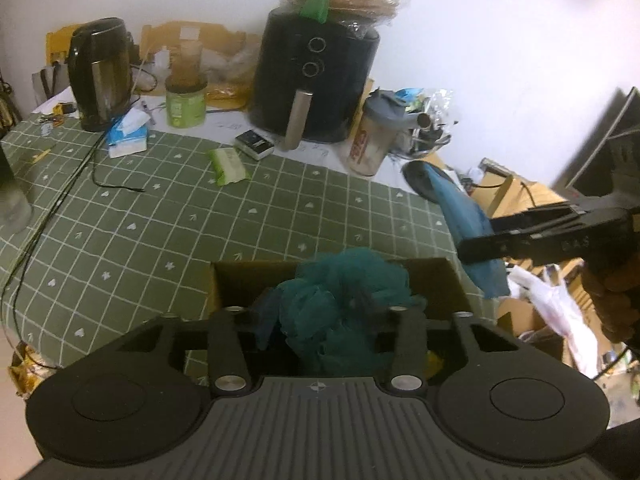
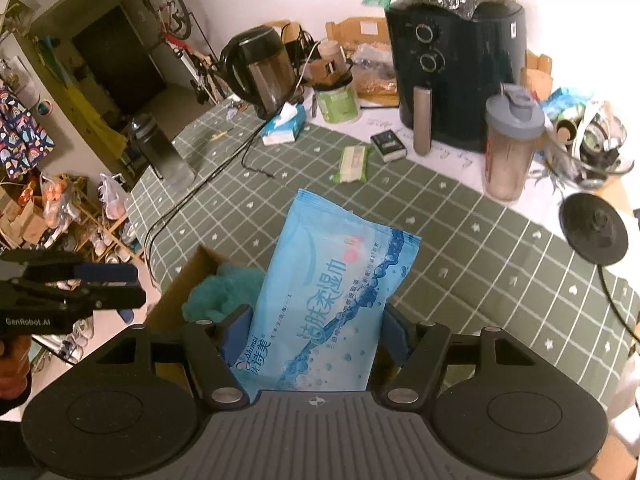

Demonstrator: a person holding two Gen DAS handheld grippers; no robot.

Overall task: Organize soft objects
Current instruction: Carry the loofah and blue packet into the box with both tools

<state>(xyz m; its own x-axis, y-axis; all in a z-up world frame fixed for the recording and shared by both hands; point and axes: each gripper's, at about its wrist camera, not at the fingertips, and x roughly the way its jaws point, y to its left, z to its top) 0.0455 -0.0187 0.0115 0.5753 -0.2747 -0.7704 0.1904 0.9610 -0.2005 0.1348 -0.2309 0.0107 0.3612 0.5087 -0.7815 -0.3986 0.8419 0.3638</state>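
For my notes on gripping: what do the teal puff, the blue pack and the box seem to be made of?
Teal puff: gathered mesh netting, probably nylon; ruffled, see-through folds.
Blue pack: thin plastic film, glossy; it shines and wrinkles, and looks like a wet-wipe pack.
Box: brown cardboard, matte; plain dull walls with a flap.

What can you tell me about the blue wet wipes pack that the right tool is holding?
The wet wipes pack is a soft, flat plastic pouch, light blue with darker blue water and bubble graphics, printed characters and a small red mark. It looks sealed and full. It sticks out forward from the right tool, whose blue pads press its two long sides near the lower end. It hangs in the air, tilted, just beside the open cardboard box that holds a teal bath pouf, above the green checked tablecloth.
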